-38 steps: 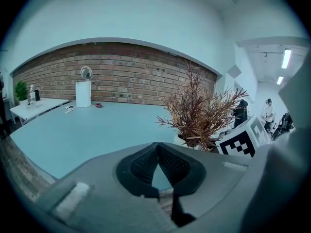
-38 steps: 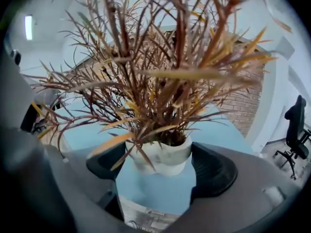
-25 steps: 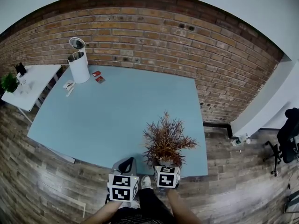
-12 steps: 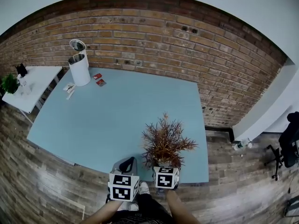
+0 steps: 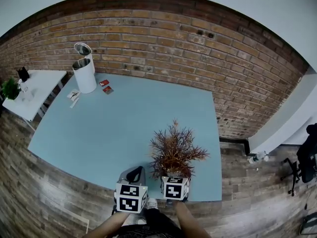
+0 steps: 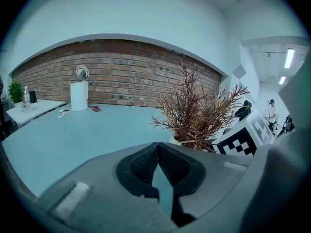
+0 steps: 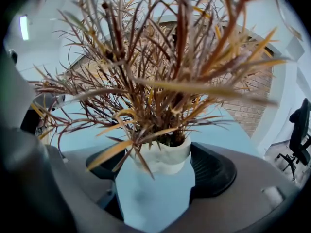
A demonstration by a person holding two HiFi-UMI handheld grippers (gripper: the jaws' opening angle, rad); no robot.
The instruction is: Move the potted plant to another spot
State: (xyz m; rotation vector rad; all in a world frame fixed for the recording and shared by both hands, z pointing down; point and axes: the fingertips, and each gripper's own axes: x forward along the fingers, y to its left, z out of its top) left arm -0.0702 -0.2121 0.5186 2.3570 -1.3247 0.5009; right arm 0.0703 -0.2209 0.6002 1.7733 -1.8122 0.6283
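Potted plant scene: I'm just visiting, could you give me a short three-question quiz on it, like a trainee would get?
1. True or false: the left gripper holds the potted plant.
2. What stands at the blue table's far left corner? A) white bin with its lid up B) laptop C) lamp
3. Fill in: the wall behind the table is ____.
Key: 1 false, its jaws are shut on nothing; 2 A; 3 brick.

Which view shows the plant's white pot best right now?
Right gripper view: the pot fills the gap between the jaws, rim clear. The head view hides most of it behind a marker cube; the left gripper view shows only a sliver.
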